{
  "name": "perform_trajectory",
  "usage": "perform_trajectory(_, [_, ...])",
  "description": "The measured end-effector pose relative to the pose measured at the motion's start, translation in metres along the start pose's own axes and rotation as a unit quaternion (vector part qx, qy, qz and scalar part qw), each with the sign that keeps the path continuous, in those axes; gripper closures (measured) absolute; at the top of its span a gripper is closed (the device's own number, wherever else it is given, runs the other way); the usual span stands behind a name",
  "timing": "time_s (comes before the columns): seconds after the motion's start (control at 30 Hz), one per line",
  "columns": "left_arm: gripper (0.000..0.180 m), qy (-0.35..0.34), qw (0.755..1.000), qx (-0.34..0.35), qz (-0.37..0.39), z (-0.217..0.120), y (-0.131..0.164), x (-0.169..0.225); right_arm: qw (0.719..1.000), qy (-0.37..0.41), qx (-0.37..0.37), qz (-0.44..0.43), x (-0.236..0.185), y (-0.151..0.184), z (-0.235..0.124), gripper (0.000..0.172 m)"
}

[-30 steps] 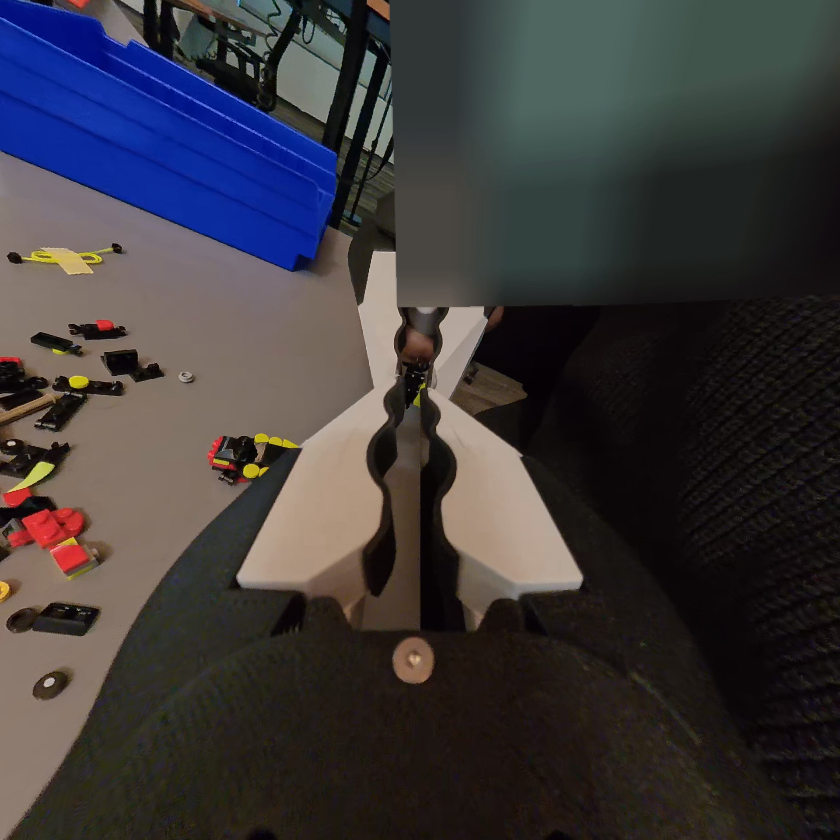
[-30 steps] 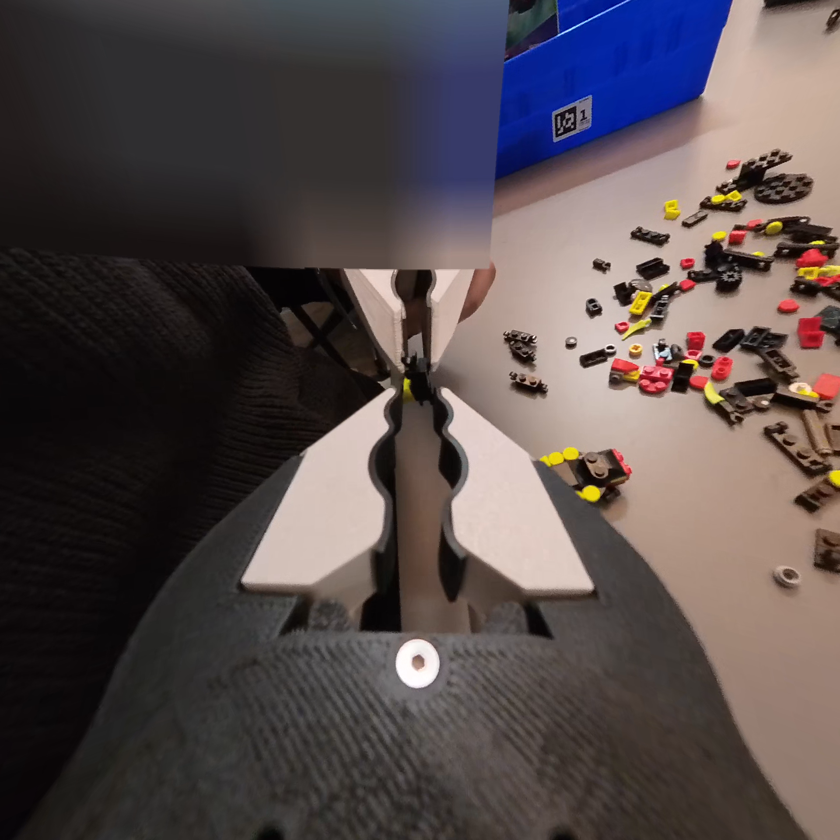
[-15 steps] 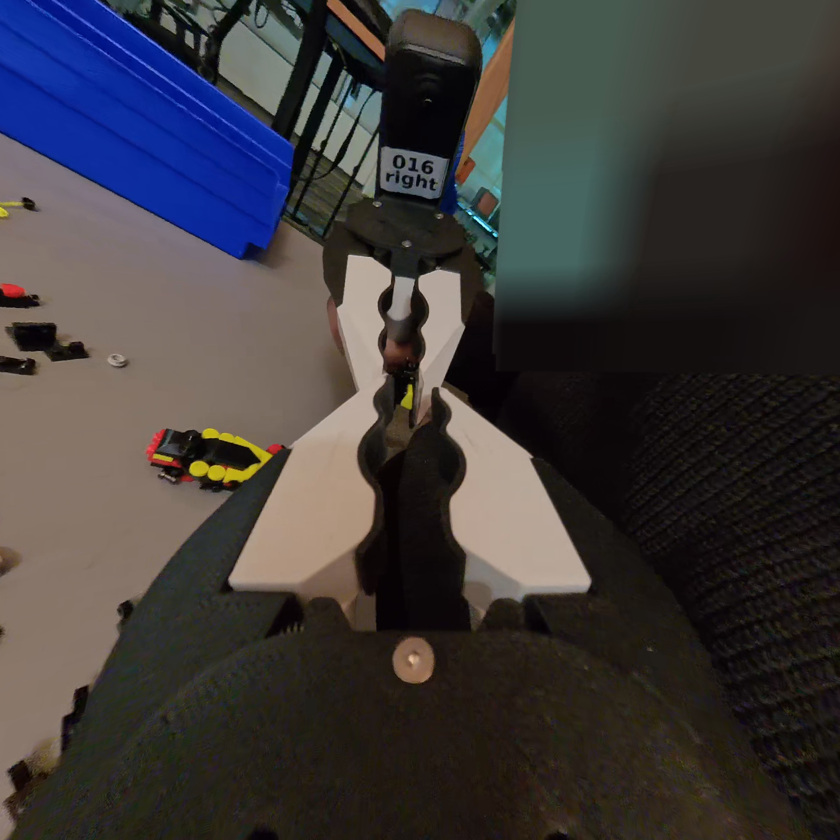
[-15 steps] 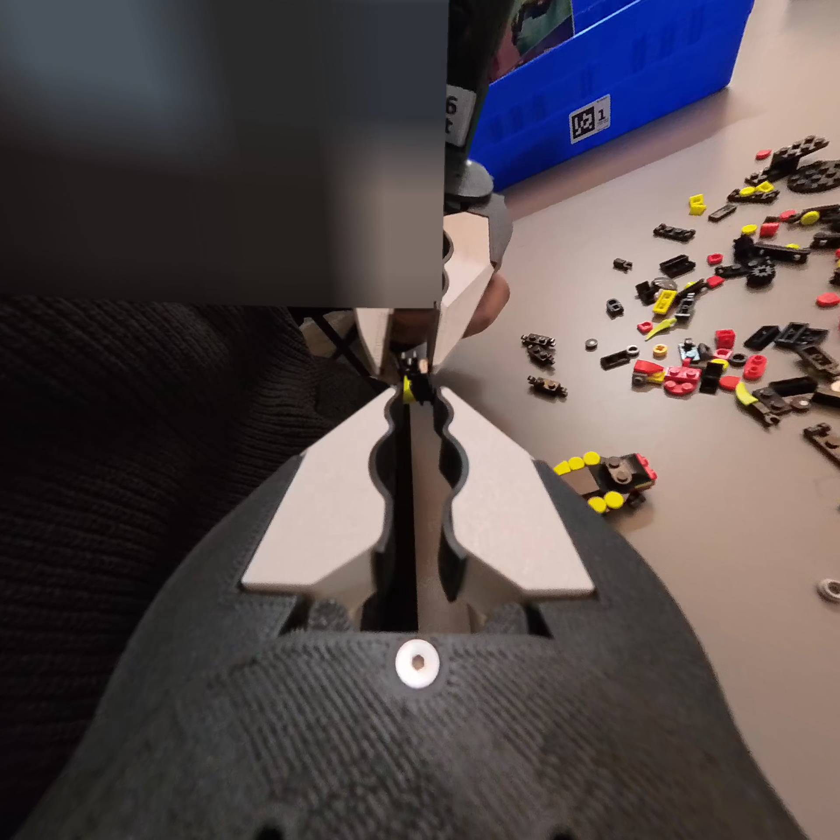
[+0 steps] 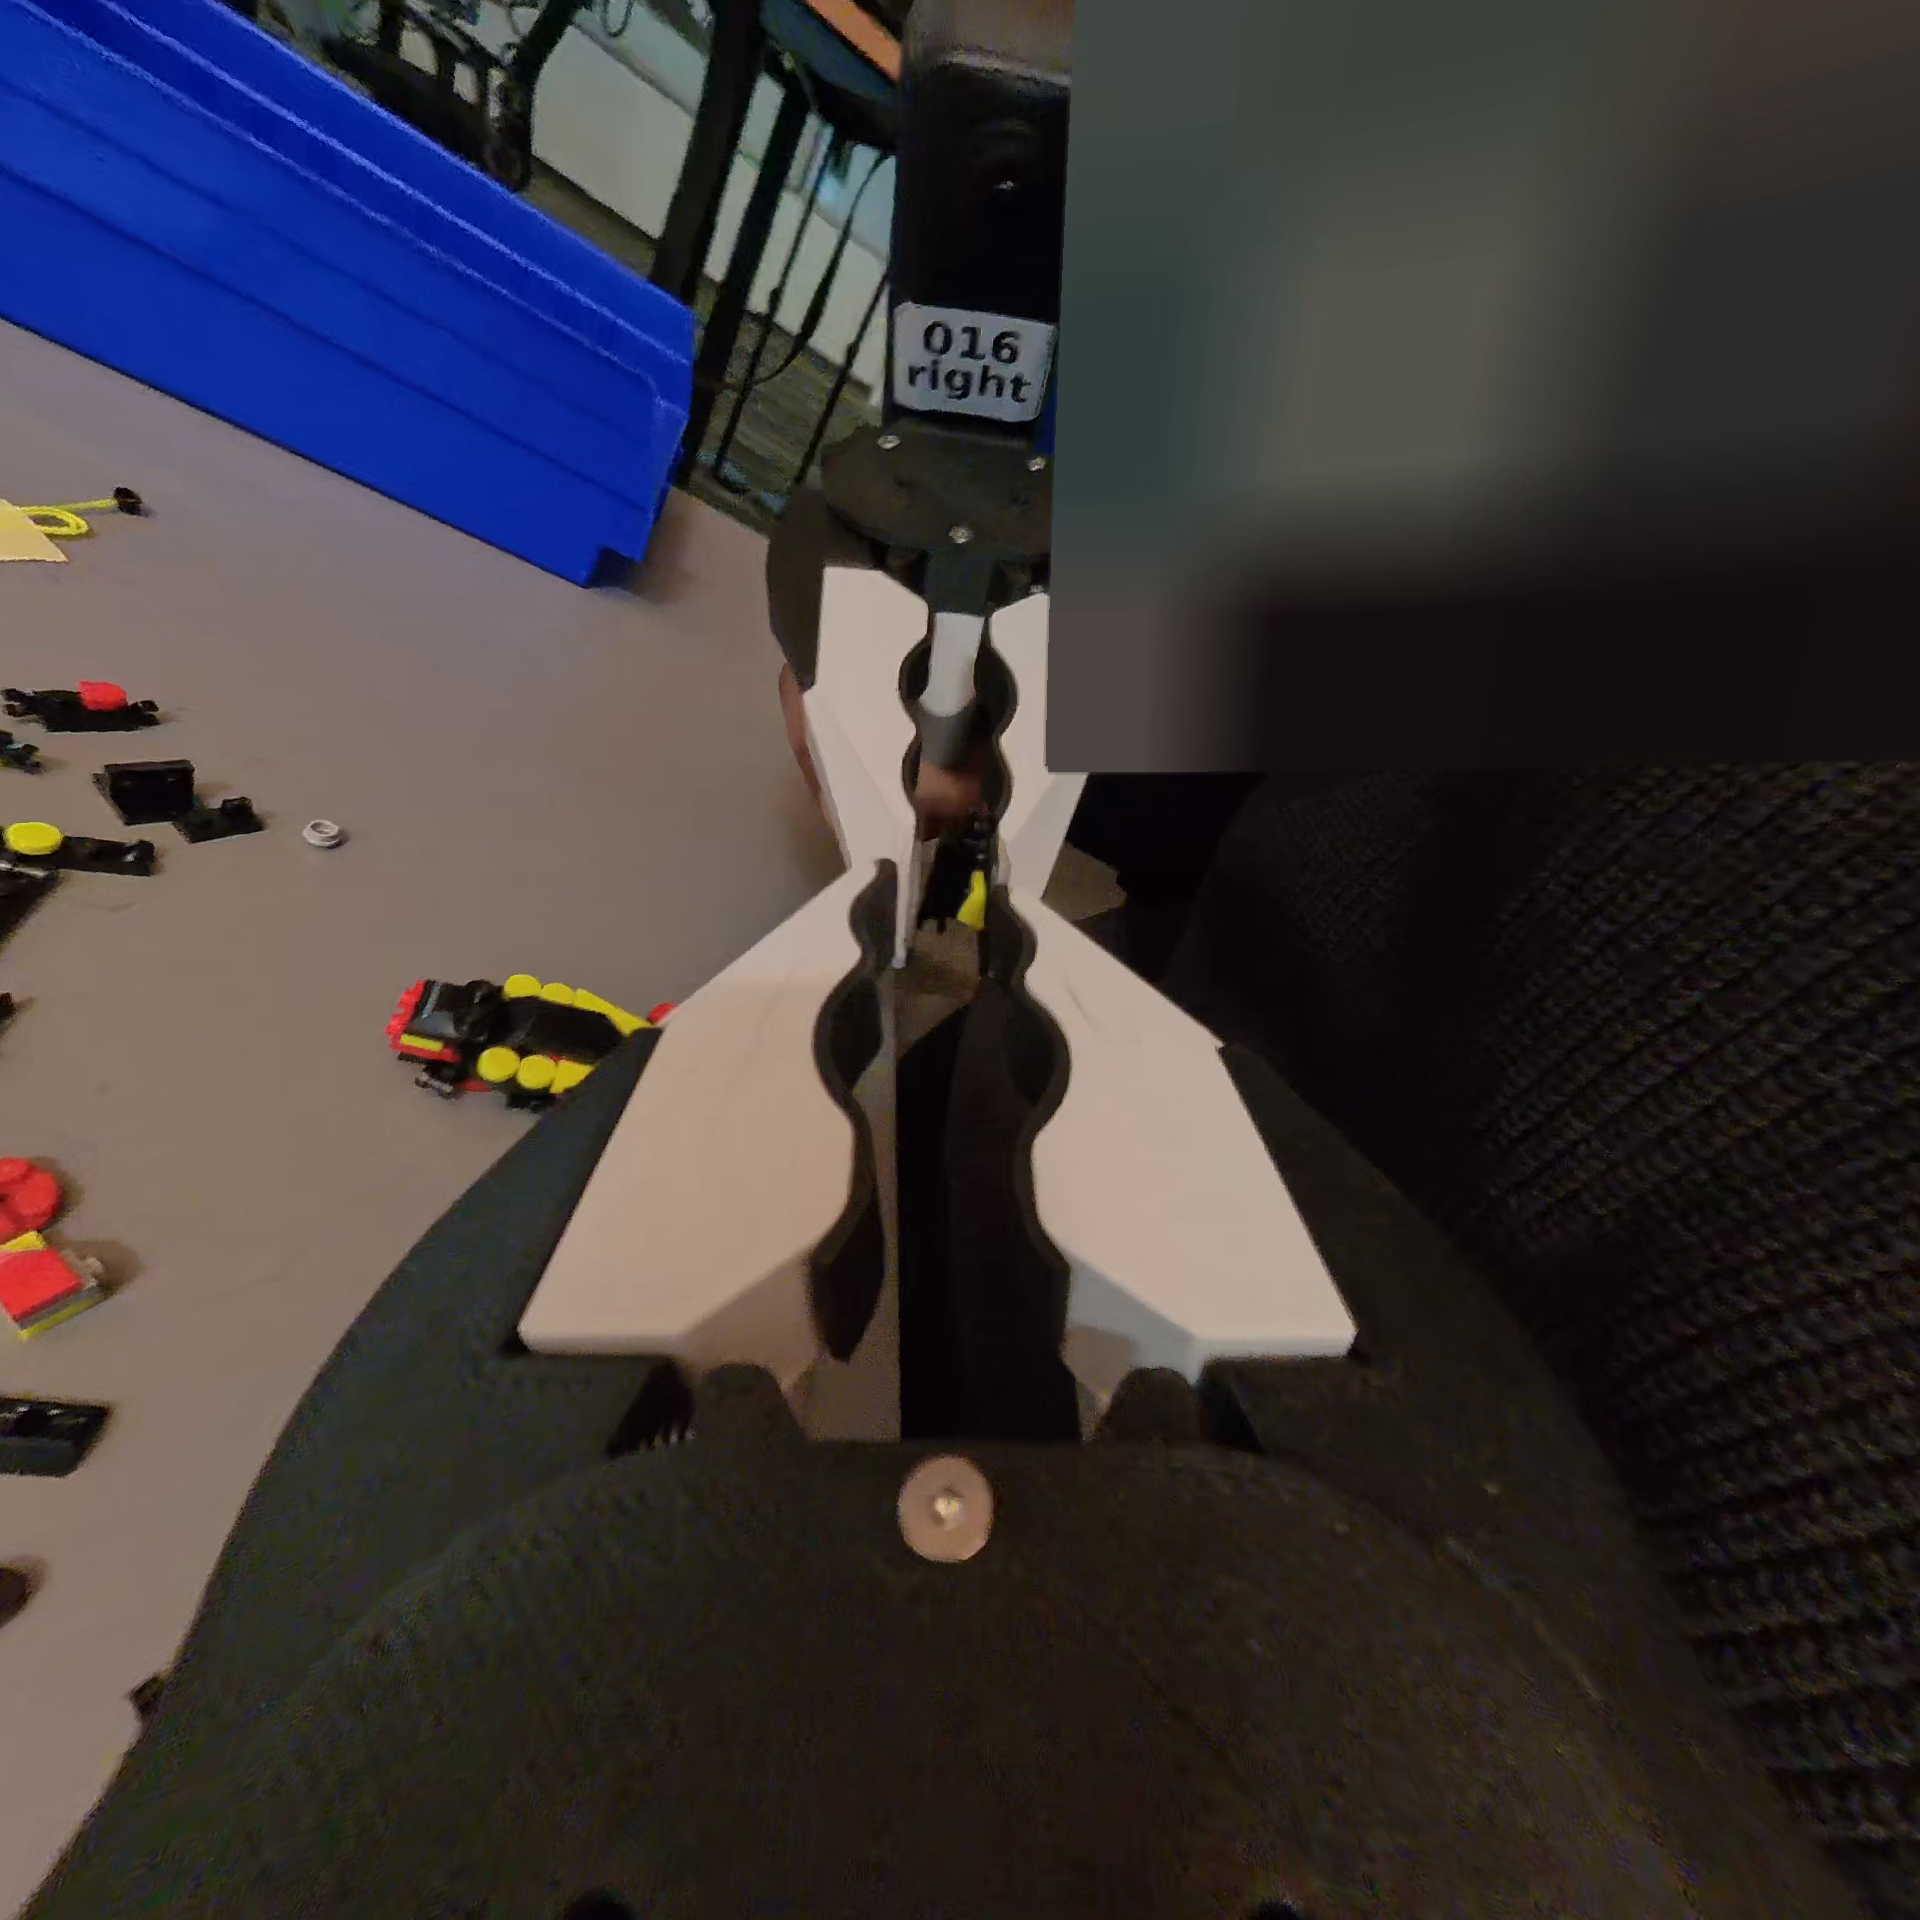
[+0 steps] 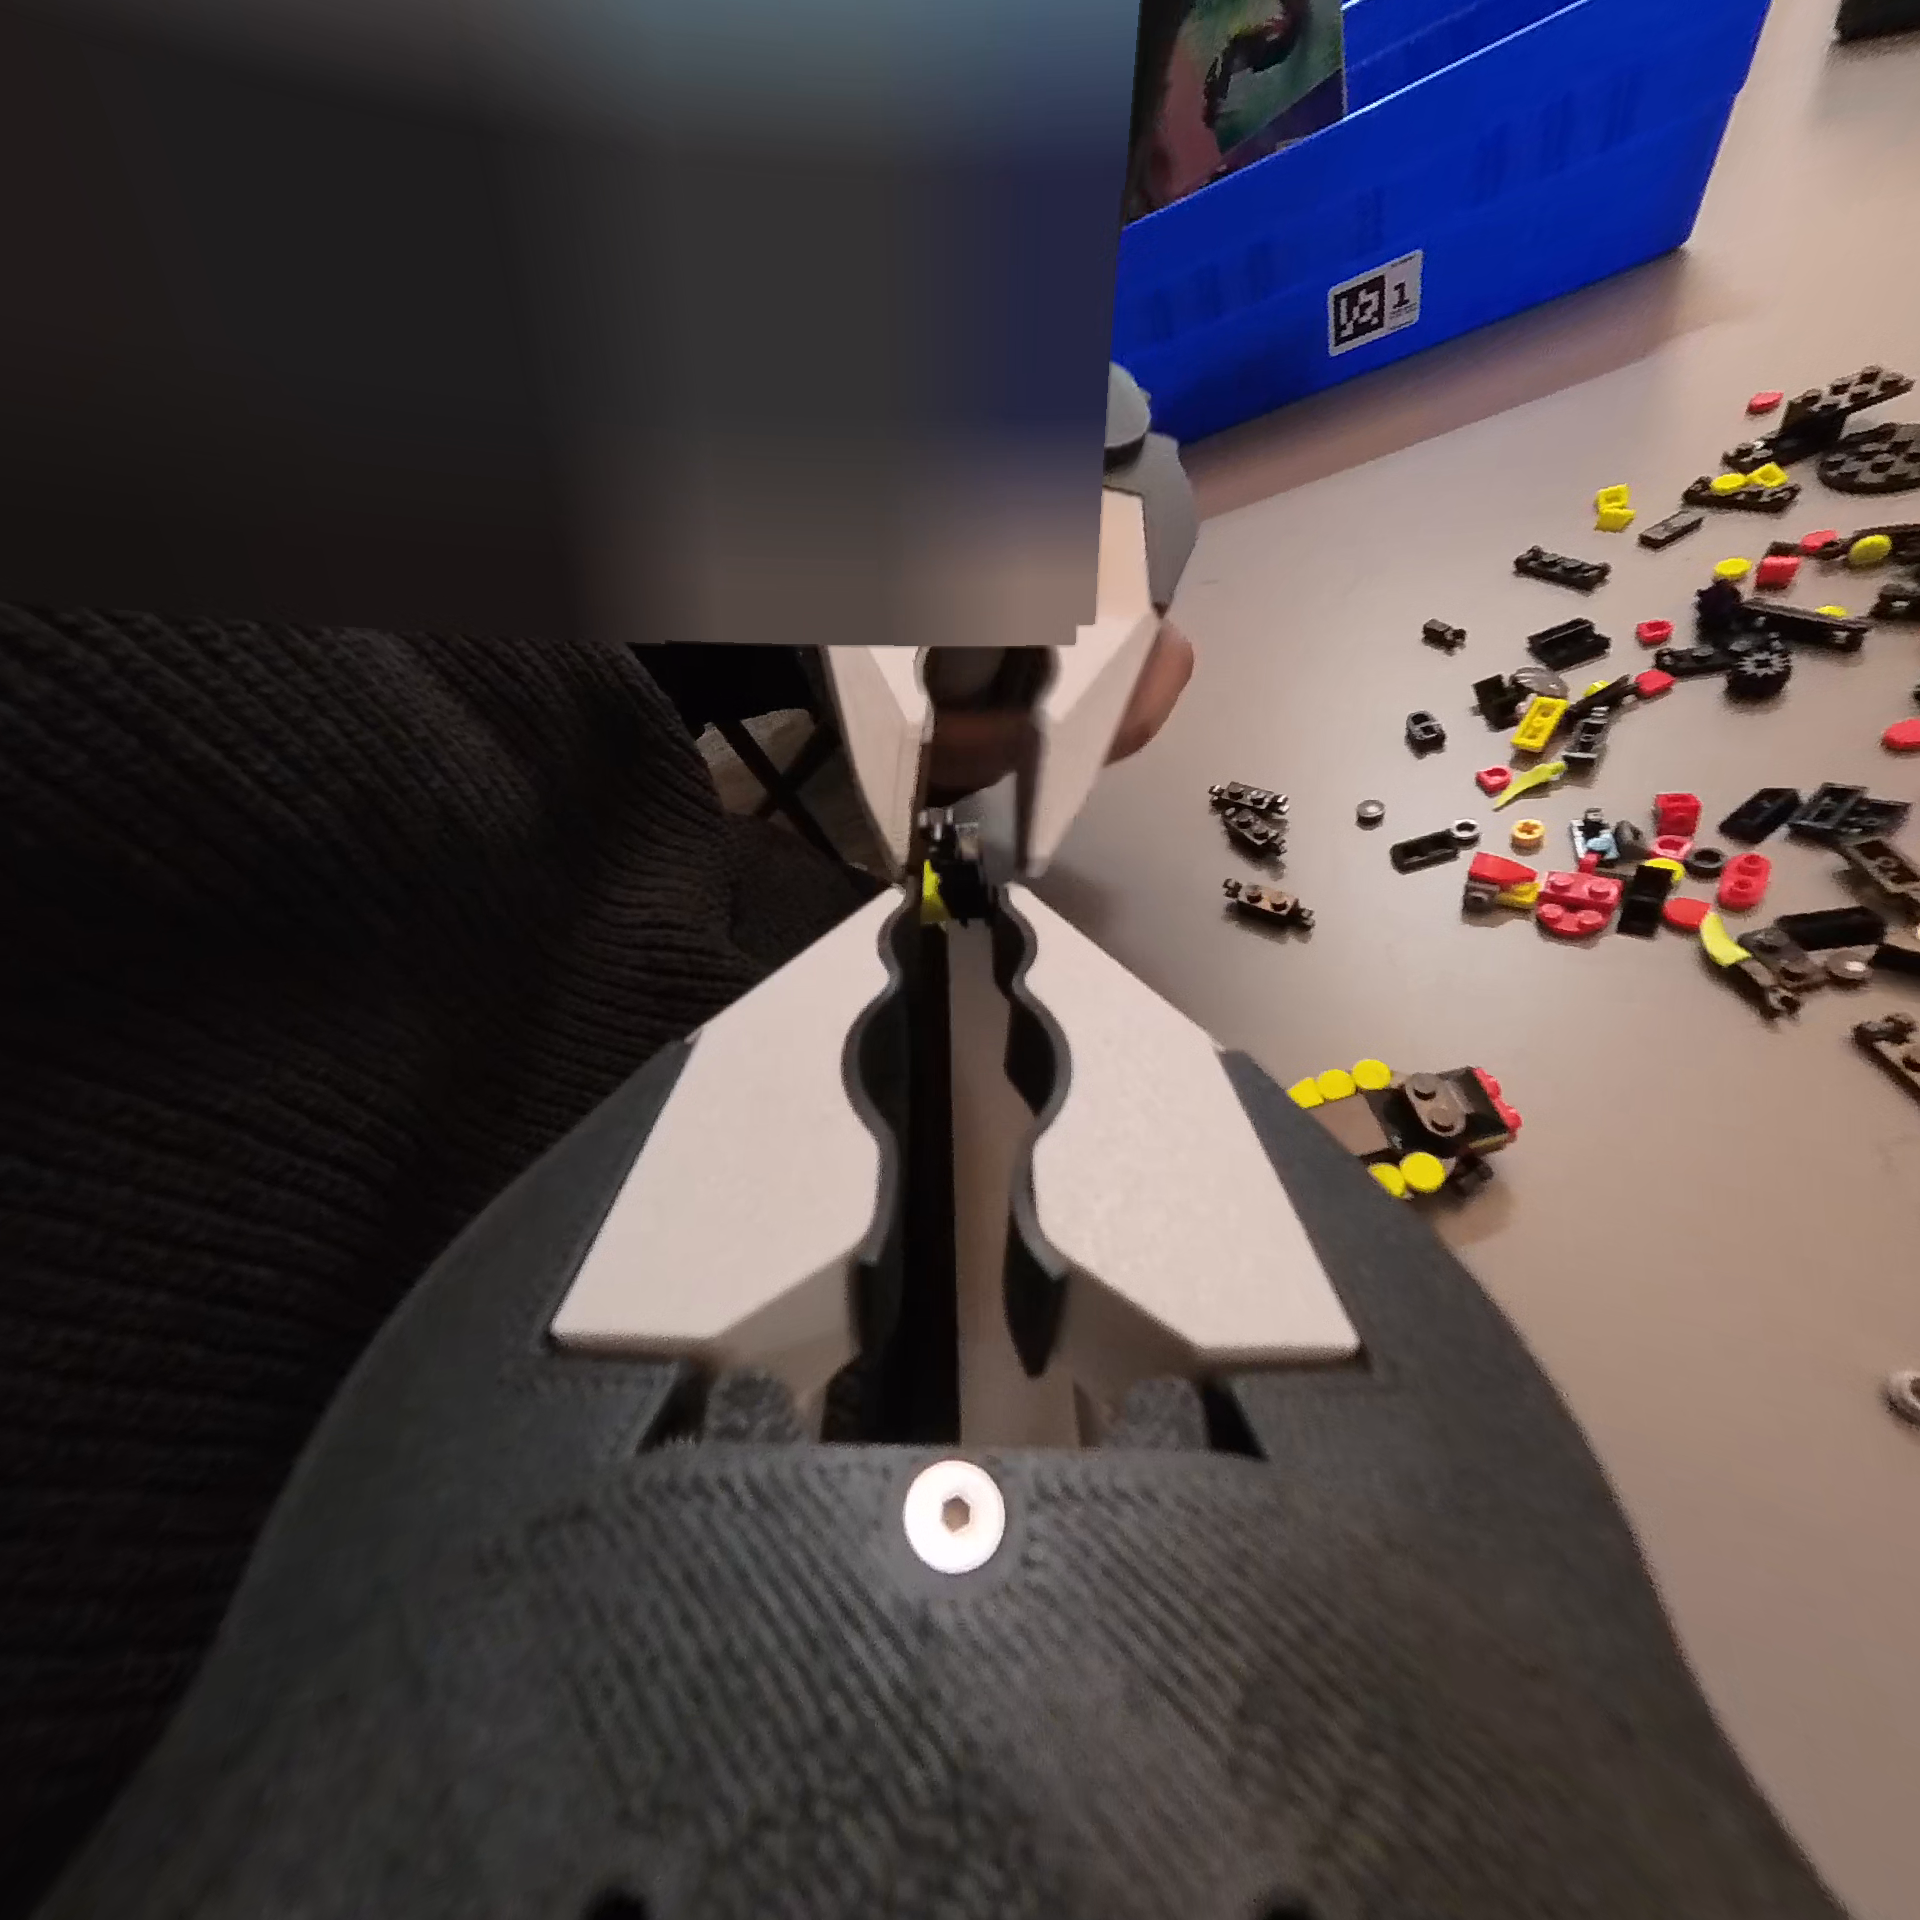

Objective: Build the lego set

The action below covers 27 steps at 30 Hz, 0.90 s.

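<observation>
My two grippers meet tip to tip above the near edge of the grey table [image 5: 468, 727]. My right gripper [image 6: 954, 912] is shut on a small black and yellow brick piece [image 6: 948, 883]. The piece also shows in the left wrist view [image 5: 958, 881], between the right gripper's white fingers [image 5: 868, 727]. My left gripper [image 5: 940, 925] is open, and its tips stand to either side of the piece's near end. I cannot tell whether its pads [image 5: 871, 914] still touch the piece.
A blue bin [image 5: 312, 270] stands at the back of the table and also shows in the right wrist view [image 6: 1455, 208]. A small black, yellow and red car [image 5: 509, 1039] lies close by. Several loose bricks [image 6: 1662, 810] lie scattered. A dark knitted sleeve [image 6: 312, 1039] is beside the grippers. Left and right tips are no more than a few centimetres apart.
My left gripper's jaws have opened from shut. My right gripper has kept its hold on the black and yellow piece. Both views have shifted a little.
</observation>
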State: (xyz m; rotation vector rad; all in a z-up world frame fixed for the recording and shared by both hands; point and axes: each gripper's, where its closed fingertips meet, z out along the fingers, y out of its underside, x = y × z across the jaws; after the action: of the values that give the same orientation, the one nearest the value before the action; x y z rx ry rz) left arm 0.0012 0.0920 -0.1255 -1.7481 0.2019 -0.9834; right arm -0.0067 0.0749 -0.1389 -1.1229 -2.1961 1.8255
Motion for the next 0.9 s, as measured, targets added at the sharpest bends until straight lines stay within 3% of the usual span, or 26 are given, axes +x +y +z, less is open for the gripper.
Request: perform_trajectory(0.9, [0.173,0.012,1.0,-0.02,0.014,0.0042,0.0038,0.0078,1.0,-0.006,-0.022,0.004,-0.0049,0.0036,-0.0006,0.161])
